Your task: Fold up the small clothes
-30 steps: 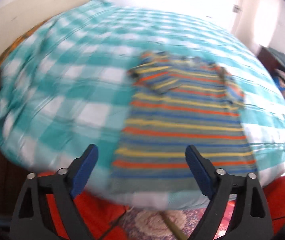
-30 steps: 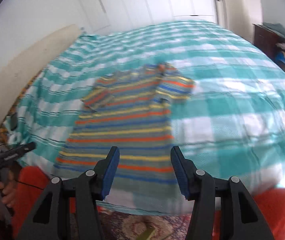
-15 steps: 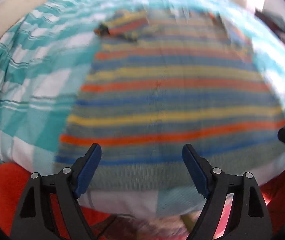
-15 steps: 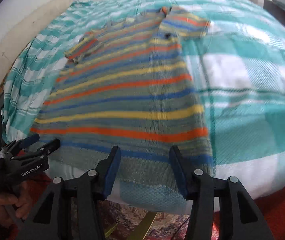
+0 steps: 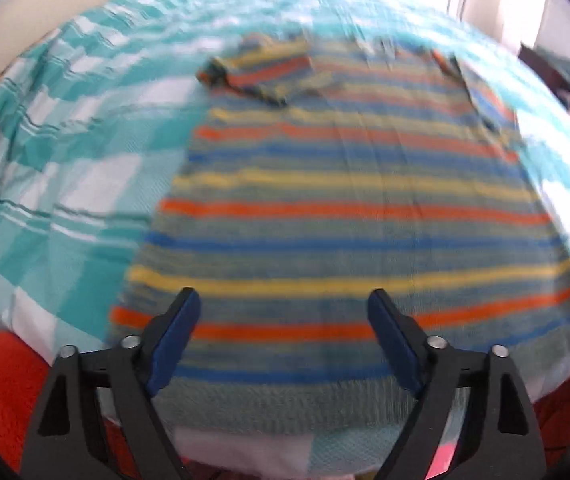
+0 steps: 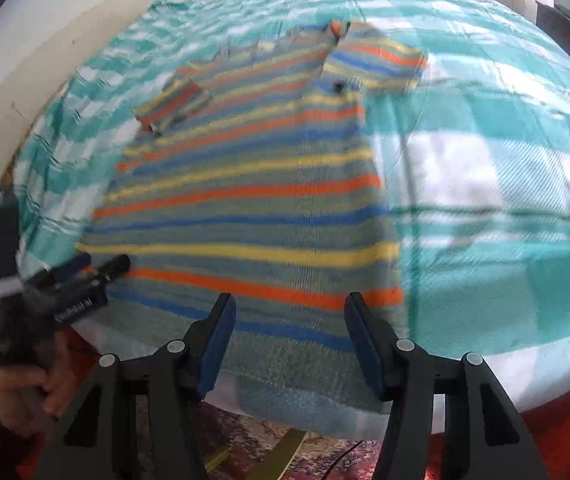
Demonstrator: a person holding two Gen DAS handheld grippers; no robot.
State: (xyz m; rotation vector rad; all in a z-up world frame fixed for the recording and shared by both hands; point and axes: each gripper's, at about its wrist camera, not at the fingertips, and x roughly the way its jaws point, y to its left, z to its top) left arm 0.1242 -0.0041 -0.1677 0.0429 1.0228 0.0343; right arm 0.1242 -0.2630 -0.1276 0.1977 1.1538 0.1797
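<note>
Left tongs (image 6: pixel 97 266) and hand (image 6: pixel 25 384): right view only.

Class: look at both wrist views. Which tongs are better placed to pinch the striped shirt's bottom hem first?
Probably right. The right tongs hang open over the striped shirt near its hem corner; the left tongs gape wider above mid-hem, away from a corner.
</note>
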